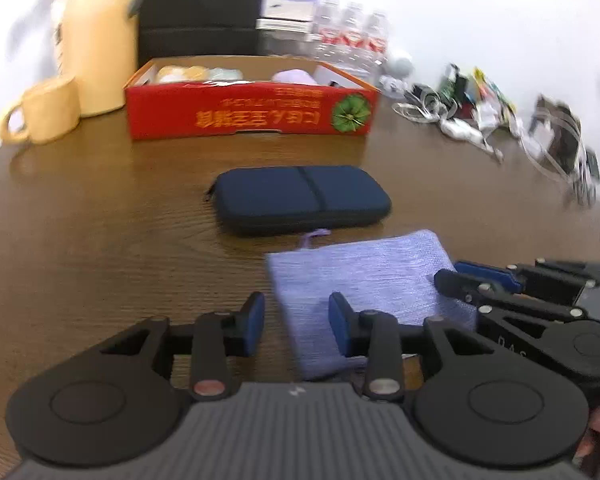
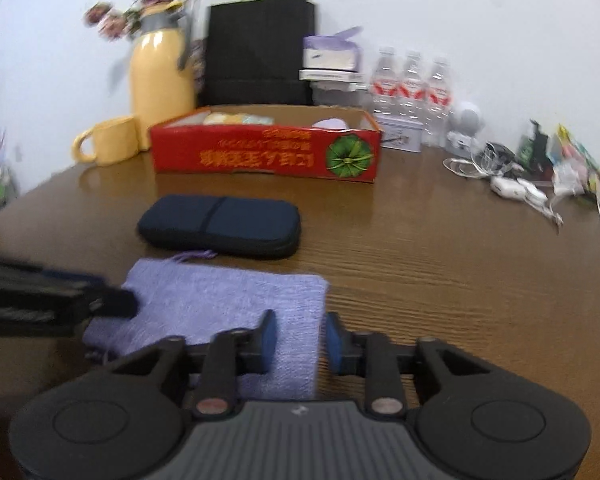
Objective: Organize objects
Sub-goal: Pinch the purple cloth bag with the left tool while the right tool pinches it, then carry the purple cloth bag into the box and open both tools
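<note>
Lilac knitted pouch [image 1: 360, 276] lay flat on the wooden worktop [image 1: 100, 216], just before a navy case [image 1: 300, 196]; left hand-held gripper [image 1: 296, 328] straddled its left edge, right hand-held gripper [image 2: 298, 340] its right edge, both parted

Red box [image 2: 266, 152] print blurred, unreadable; contents mostly hidden behind wall. Purple pouch [image 1: 356, 276] near edge hidden under left gripper [image 1: 296, 330]. Cable clutter [image 1: 500, 120] on counter [image 1: 100, 220] indistinct.
</note>
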A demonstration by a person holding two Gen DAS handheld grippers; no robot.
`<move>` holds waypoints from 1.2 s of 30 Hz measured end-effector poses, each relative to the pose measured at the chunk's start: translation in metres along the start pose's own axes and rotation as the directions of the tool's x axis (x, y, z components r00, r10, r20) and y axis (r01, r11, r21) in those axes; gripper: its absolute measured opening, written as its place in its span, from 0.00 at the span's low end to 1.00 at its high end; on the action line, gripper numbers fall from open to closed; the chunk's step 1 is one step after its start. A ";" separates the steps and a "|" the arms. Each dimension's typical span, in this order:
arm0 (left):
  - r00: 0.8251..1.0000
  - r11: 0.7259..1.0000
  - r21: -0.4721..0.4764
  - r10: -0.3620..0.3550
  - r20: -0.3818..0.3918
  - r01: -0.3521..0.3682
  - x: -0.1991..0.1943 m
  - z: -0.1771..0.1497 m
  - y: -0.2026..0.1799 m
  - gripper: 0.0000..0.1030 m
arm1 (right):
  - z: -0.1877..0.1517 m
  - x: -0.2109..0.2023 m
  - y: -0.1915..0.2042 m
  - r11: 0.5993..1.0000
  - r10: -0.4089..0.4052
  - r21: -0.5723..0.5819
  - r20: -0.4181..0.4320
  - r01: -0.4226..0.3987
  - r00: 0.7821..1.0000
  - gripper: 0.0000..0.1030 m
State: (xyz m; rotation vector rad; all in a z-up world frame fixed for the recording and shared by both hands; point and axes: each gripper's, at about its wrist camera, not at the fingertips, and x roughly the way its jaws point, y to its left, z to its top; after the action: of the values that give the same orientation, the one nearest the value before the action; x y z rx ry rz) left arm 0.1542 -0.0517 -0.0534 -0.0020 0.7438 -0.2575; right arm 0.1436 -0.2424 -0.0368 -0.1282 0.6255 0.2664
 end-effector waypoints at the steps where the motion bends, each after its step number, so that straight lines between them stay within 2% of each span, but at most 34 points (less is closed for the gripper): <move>1: 1.000 1.000 0.027 0.006 0.006 -0.006 -0.004 -0.003 -0.005 0.22 | 0.000 -0.003 0.005 1.000 -0.001 -0.016 -0.009 0.000 1.000 0.03; 2: 1.000 0.999 0.043 0.005 0.018 -0.006 -0.011 -0.008 -0.008 0.09 | -0.002 -0.009 0.009 1.000 0.005 -0.023 -0.007 -0.005 1.000 0.02; 3: 1.000 0.999 0.046 -0.003 0.017 0.002 -0.017 -0.012 -0.009 0.06 | -0.004 -0.015 0.012 1.000 0.014 -0.026 -0.006 -0.014 1.000 0.02; 6: 0.999 1.000 0.012 -0.029 0.023 0.029 -0.041 -0.024 -0.006 0.05 | -0.017 -0.036 0.014 1.000 0.020 -0.006 0.004 -0.020 1.000 0.02; 9: 0.997 0.999 0.020 -0.036 0.068 0.034 -0.071 -0.031 -0.009 0.05 | -0.026 -0.064 0.013 0.999 0.025 0.029 0.031 -0.026 0.999 0.02; 13: 0.989 0.997 0.022 -0.074 0.128 0.072 -0.095 -0.023 -0.010 0.05 | -0.026 -0.094 0.006 0.997 0.039 0.060 0.081 -0.044 0.996 0.02; 18: 0.978 0.993 0.027 -0.116 0.175 0.113 -0.095 0.019 -0.006 0.05 | 0.002 -0.105 -0.009 0.997 0.052 0.055 0.188 -0.063 0.981 0.02; 23: 0.931 0.986 0.120 -0.149 0.334 0.115 -0.102 0.098 -0.007 0.05 | 0.077 -0.095 -0.029 0.999 0.043 -0.028 0.305 -0.036 0.951 0.02; 24: 0.923 0.985 0.130 -0.155 0.352 0.115 -0.098 0.117 -0.006 0.05 | 0.098 -0.091 -0.032 0.998 0.043 -0.053 0.334 -0.026 0.942 0.02; 27: 0.918 0.987 0.123 -0.142 0.371 0.103 -0.070 0.179 -0.003 0.05 | 0.156 -0.073 -0.035 0.994 0.033 -0.111 0.422 0.015 0.906 0.02; 29: 0.927 0.987 0.109 -0.151 0.342 0.120 -0.040 0.222 0.009 0.05 | 0.196 -0.048 -0.034 0.989 0.017 -0.139 0.454 0.052 0.891 0.02; 30: 0.934 0.988 0.094 -0.148 0.326 0.124 -0.025 0.240 0.015 0.05 | 0.214 -0.033 -0.036 0.987 0.015 -0.150 0.451 0.060 0.892 0.02; 33: 0.961 0.993 0.065 -0.112 0.253 0.099 0.032 0.281 0.032 0.04 | 0.261 0.031 -0.040 0.981 0.011 -0.185 0.379 0.063 0.925 0.02; 35: 0.979 0.995 0.060 -0.093 0.182 0.083 0.078 0.294 0.044 0.04 | 0.278 0.082 -0.042 0.979 0.018 -0.197 0.287 0.041 0.958 0.02; 36: 0.986 0.998 0.045 -0.058 0.159 0.051 0.100 0.295 0.047 0.04 | 0.283 0.110 -0.045 0.979 0.016 -0.201 0.234 0.033 0.972 0.02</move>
State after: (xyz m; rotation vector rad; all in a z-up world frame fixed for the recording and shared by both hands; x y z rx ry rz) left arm 0.4333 -0.0558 0.0931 -0.0041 0.5791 -0.3212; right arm 0.4002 -0.2068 0.1272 -0.2926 0.3610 0.3318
